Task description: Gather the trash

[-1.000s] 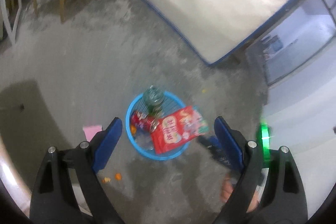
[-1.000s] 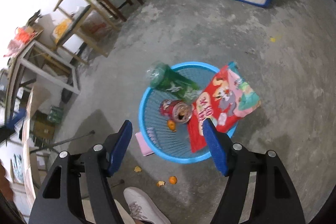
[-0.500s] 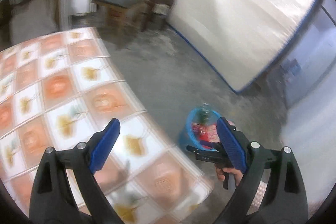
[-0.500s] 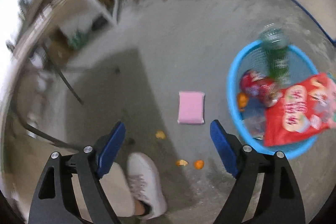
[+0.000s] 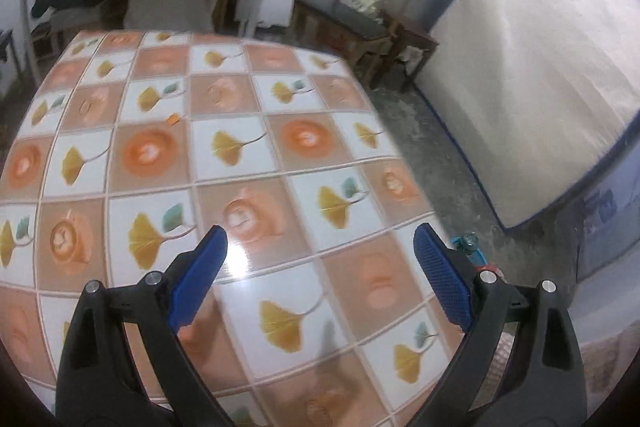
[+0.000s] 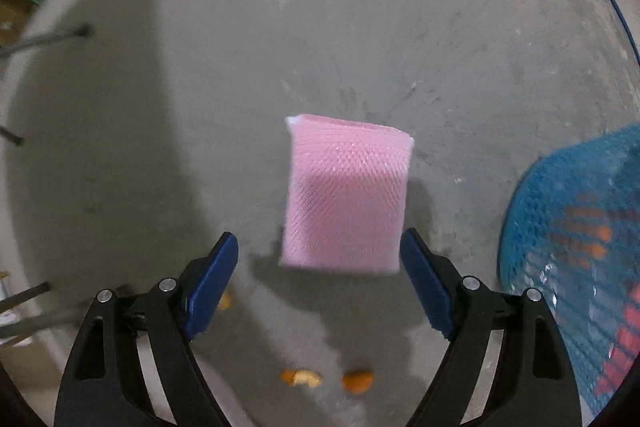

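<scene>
right tongs spread wide, empty, hovering over the pink pack on the concrete floor, its near end sitting between the blue pads, blue basket just right. left tongs wide open too, empty above the tiled table.

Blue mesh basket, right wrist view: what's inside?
Through the blue mesh basket's wall show blurred orange and red shapes and something shiny and clear. The mesh and blur hide what they are; most of the basket is out of frame.
</scene>
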`<state>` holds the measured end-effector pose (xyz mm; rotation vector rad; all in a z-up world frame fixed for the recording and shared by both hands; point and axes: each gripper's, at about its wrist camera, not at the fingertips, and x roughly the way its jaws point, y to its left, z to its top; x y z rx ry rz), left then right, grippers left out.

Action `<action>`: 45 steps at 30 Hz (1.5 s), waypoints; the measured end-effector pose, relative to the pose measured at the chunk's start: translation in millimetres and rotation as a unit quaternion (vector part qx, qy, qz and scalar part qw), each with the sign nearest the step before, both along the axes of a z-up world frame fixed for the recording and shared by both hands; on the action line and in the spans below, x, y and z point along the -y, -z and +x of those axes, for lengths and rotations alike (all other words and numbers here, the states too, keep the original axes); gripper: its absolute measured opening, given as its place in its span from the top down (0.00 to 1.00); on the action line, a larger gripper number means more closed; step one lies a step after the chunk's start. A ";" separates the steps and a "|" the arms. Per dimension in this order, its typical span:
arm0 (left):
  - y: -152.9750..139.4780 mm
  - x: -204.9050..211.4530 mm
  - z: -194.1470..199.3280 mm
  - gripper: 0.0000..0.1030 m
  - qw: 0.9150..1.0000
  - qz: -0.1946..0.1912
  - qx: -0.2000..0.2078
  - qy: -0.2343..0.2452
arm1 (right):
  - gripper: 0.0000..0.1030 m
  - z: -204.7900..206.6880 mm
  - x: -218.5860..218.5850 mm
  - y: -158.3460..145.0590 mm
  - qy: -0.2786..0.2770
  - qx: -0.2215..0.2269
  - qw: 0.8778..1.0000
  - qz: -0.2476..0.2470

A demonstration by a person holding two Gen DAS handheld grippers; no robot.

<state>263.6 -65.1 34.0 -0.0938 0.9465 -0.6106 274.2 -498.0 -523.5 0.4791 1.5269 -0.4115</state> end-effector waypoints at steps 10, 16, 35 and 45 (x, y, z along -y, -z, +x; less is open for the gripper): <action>35.3 -14.6 29.0 0.12 0.999 0.010 -0.041 -0.021 | 0.16 4.4 13.2 36.0 0.028 -0.041 0.998 -0.032; 37.2 -16.2 26.7 0.12 0.999 0.010 -0.041 -0.018 | 0.28 -7.5 32.1 37.6 0.052 -0.050 0.997 -0.022; 17.7 -10.8 -7.2 0.12 0.999 -0.045 -0.011 0.009 | 0.45 -186.0 -56.6 -110.7 0.018 0.040 0.998 0.034; 1.7 -1.1 -50.8 0.12 0.997 -0.063 0.020 0.040 | 0.42 -285.7 4.3 -326.9 0.146 0.229 0.956 -0.107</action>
